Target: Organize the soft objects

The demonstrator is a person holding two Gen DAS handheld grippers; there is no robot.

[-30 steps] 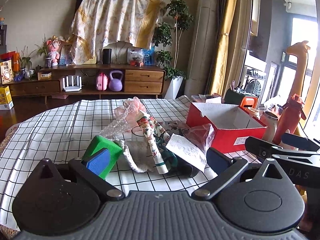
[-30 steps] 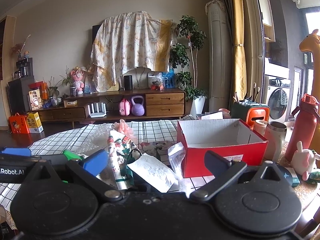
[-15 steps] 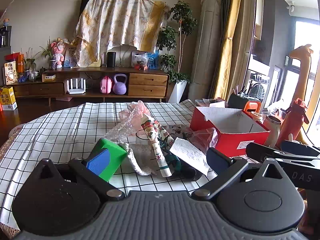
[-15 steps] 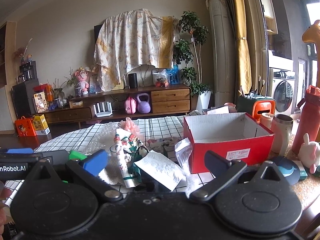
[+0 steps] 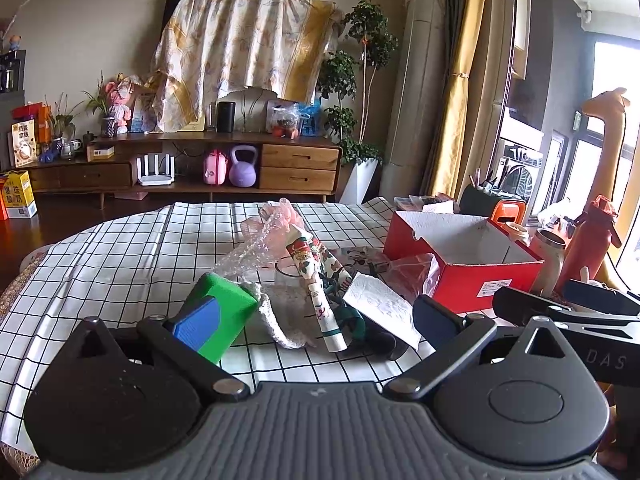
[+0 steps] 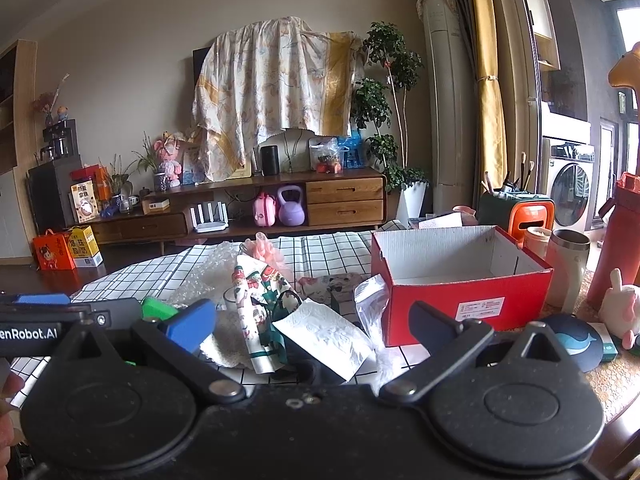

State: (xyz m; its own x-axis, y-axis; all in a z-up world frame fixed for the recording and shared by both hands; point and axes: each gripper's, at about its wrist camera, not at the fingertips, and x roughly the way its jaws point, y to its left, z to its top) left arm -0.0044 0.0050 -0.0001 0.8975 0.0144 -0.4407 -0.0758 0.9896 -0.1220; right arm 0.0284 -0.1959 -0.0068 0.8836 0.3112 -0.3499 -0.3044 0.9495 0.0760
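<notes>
Both tools hovered short of the pile, so the sorting looked barely begun. The left gripper [image 5: 316,316] and the right gripper [image 6: 312,320] each stood wide apart, holding nothing. The soft things, a white crocheted cloth [image 5: 280,316], a printed fabric roll [image 5: 316,280] and bubble wrap [image 5: 248,252], lay heaped at 12 o'clock. The empty red box [image 6: 460,280] sat at 2 o'clock. Next, one gripper needed to close on a single item. Only the right view showed the small plush rabbit [image 6: 620,308].
</notes>
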